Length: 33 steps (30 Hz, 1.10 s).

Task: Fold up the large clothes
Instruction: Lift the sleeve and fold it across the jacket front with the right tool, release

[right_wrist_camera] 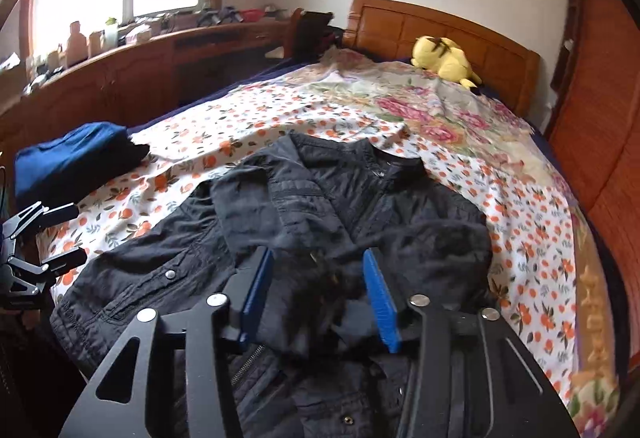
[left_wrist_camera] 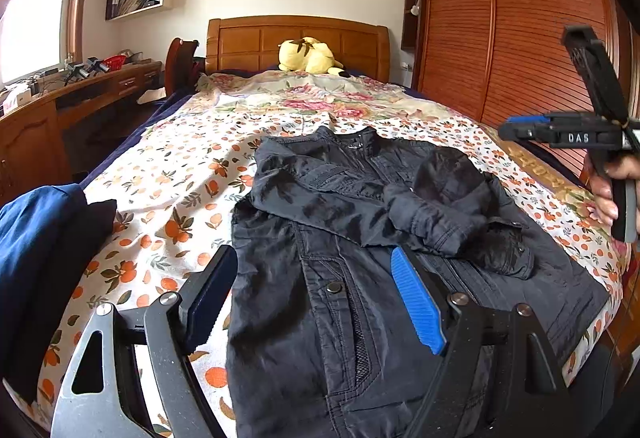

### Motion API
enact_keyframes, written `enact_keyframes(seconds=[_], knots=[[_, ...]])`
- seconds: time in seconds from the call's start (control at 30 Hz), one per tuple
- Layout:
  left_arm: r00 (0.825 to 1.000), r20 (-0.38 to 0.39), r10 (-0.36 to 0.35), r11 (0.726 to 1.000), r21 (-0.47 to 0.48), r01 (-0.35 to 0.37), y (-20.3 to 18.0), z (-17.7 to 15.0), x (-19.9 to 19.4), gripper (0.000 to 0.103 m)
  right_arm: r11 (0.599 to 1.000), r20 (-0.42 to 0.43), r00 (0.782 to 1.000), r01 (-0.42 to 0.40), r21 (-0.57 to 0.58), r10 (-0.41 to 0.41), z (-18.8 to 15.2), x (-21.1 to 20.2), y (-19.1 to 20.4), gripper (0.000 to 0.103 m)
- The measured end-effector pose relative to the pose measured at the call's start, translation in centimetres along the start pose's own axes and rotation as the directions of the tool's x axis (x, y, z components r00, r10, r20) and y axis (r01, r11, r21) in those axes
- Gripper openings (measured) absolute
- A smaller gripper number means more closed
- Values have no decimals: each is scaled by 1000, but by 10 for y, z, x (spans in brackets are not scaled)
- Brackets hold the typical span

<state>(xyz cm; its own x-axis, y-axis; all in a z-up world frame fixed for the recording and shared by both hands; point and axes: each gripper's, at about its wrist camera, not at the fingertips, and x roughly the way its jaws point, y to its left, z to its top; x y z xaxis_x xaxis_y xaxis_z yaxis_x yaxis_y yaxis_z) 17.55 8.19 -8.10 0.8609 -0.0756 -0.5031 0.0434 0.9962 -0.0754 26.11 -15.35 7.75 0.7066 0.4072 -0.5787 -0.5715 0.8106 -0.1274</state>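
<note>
My left gripper [left_wrist_camera: 316, 298] hangs over the lower front of the black jacket [left_wrist_camera: 360, 238] with its two fingers spread wide apart and nothing between them but the fabric lying below; one finger is over the jacket's left edge, the blue-padded one over the zip line. My right gripper [right_wrist_camera: 316, 302] is also spread, its blue pads [right_wrist_camera: 382, 304] standing either side of a bunched sleeve end, and I cannot tell whether they touch the cloth. From the left wrist view that same right gripper [left_wrist_camera: 528, 129] shows side-on at the far right, held in my right hand [left_wrist_camera: 606, 193], up above the bed's edge. The jacket lies face up across the middle of the bed, collar toward the headboard [left_wrist_camera: 298, 37], both sleeves folded in over the chest, the right one crumpled into a heap near the cuff. Under it is the orange-print sheet [left_wrist_camera: 180, 173], with a rose-patterned blanket [left_wrist_camera: 320, 97] farther up. A folded blue garment [right_wrist_camera: 76, 157] sits on the sheet to the jacket's left, well apart from it. A yellow plush toy [left_wrist_camera: 310, 55] rests against the headboard. A wooden desk [left_wrist_camera: 80, 97] runs along the window side, and a slatted wardrobe [left_wrist_camera: 520, 37] stands on the other.
</note>
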Motion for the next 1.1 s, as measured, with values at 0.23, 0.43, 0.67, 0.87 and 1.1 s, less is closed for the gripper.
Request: enact_keyframes(seconds=[0.23, 0.43, 0.67, 0.87, 1.1], knots=[[1000, -13, -11, 999, 40, 12, -16, -4, 6, 80, 991, -120, 992, 39, 130, -23, -60, 43, -24, 54], [999, -37, -32, 997, 66, 35, -30, -9, 14, 80, 980, -187, 982, 57, 189, -21, -84, 78, -36, 54], [997, -76, -34, 993, 110, 42, -47, -17, 27, 80, 982, -170, 984, 90, 169, -61, -100, 98, -32, 55], [992, -115, -49, 992, 110, 62, -57, -18, 39, 80, 985, -166, 977, 148, 86, -132, -100, 109, -13, 60], [990, -129, -51, 994, 88, 62, -68, 0, 53, 80, 986, -142, 982, 137, 100, -122, -107, 105, -13, 60]])
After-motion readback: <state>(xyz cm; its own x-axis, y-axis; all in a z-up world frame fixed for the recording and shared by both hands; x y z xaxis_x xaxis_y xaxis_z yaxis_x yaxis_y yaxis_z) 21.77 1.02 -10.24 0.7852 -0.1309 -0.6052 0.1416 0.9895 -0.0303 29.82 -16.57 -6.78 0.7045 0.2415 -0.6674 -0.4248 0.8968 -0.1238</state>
